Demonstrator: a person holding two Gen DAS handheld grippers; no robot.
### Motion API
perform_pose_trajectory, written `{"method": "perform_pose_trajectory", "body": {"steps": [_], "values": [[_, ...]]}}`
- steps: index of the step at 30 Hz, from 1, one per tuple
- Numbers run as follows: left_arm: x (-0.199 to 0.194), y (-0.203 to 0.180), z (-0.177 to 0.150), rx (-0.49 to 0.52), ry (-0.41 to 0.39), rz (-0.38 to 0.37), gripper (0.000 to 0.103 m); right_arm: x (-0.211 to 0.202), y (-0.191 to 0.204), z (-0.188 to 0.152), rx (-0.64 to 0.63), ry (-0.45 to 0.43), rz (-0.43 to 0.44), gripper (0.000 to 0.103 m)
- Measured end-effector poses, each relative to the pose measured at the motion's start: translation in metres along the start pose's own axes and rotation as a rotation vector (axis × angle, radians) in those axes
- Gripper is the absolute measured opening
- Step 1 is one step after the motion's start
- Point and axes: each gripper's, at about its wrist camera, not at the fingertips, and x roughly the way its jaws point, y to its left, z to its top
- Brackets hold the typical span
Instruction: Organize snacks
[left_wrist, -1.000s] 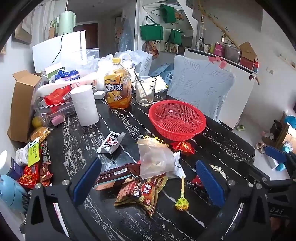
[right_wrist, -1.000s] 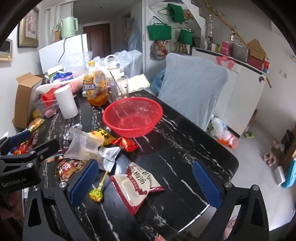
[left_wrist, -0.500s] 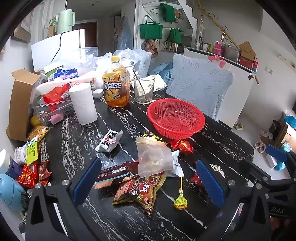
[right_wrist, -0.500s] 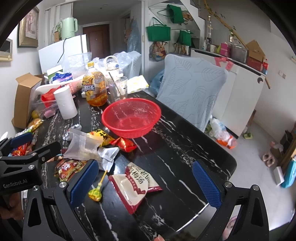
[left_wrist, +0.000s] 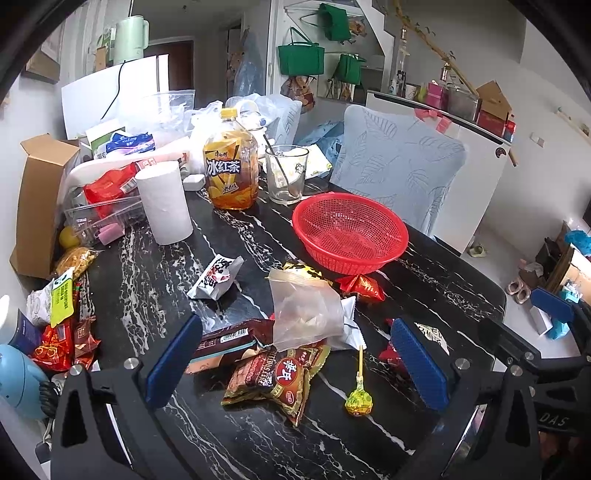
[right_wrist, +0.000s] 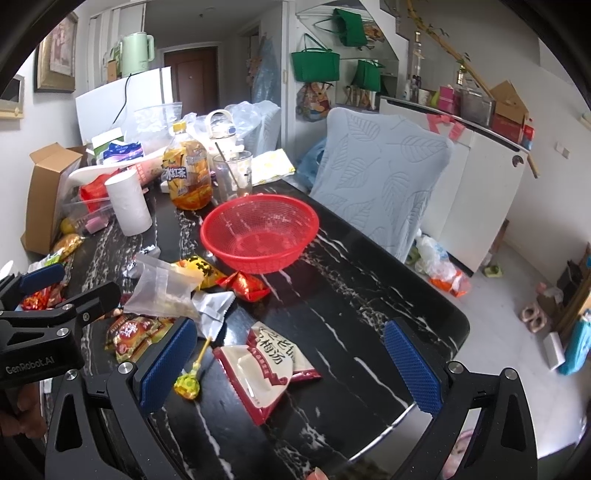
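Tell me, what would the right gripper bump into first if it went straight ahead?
Probably the white and red packet, which lies on the table between the open right gripper fingers. The red basket sits farther along. Depth is hard to judge here.

On the black marbled worktop an iced-tea bottle stands just beside a glass holding a spoon. A paper roll stands upright nearby. Green bags hang on the wall behind a pale blue chair.

Snack packets lie scattered before an empty red basket.
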Motion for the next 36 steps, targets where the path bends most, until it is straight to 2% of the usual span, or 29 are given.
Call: {"method": "perform_pose_trajectory", "body": {"steps": [36], "values": [[-0.0039,-0.0058,0.0003,0.005,0.006,-0.024,0.103,-0.0023,-0.0027,-0.0039,-0.007,-0.005,-0.010,0.103]]}}
